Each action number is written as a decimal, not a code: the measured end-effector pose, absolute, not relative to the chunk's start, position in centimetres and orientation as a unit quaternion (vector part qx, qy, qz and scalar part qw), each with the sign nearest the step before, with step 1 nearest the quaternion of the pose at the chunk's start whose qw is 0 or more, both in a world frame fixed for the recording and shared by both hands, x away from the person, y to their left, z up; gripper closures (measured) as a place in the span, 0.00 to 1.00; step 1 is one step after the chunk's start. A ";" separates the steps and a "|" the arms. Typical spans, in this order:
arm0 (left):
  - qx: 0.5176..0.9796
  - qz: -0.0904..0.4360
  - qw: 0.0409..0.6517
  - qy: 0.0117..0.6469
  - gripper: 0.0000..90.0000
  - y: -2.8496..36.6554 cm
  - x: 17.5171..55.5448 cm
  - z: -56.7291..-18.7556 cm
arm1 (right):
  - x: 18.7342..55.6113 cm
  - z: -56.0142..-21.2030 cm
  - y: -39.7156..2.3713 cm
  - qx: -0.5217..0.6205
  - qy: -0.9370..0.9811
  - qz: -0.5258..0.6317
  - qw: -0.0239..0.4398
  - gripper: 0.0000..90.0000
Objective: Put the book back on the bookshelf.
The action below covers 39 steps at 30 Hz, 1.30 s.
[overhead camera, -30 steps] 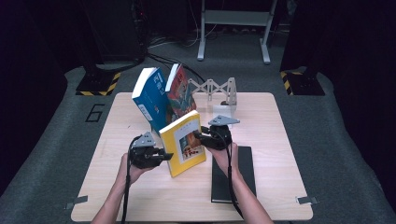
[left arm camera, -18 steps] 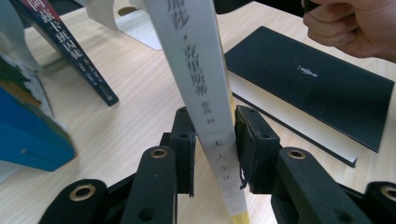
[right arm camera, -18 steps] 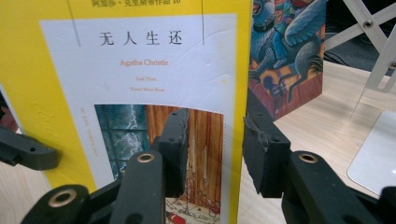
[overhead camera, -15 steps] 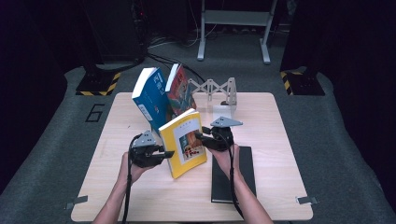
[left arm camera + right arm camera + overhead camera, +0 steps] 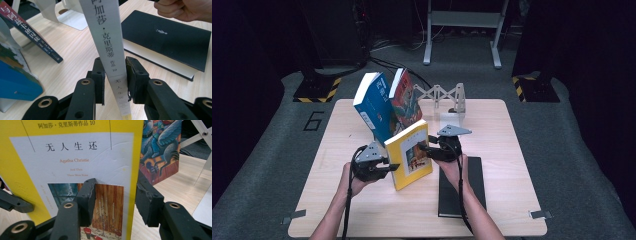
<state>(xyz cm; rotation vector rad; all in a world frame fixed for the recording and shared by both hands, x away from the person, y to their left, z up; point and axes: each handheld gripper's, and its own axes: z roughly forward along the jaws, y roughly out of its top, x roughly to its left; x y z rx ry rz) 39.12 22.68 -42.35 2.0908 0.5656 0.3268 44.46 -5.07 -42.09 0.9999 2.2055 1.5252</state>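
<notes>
A yellow book [image 5: 409,160] stands upright on the table [image 5: 512,140], tilted a little. My left gripper [image 5: 393,167] is shut on the lower part of its pale spine [image 5: 107,37], one pad on each side. My right gripper [image 5: 422,148] reaches in from the other side. Its jaws straddle the free edge of the cover [image 5: 75,152] and have just been opening. One finger [image 5: 86,195] lies in front of the cover and the other [image 5: 147,202] stands clear beyond the edge.
Behind the yellow book, a blue book [image 5: 373,105] and a red book [image 5: 406,100] lean together by a white folding bookend [image 5: 452,97]. A black book [image 5: 462,187] lies flat under my right forearm. The table's left and right sides have free room.
</notes>
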 end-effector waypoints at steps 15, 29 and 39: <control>0.840 0.124 0.467 0.248 0.78 22.6 39.9 -42.0 | 44.0 -42.0 -4.7 0.329 0.768 0.530 0.149 0.60; 0.840 0.120 0.459 0.263 0.81 22.5 39.9 -41.9 | 44.1 -42.4 -6.2 0.345 0.782 0.500 0.143 0.50; 0.834 0.114 0.465 0.275 0.81 22.6 39.9 -42.0 | 43.7 -43.9 -8.7 0.379 0.788 0.461 0.154 0.39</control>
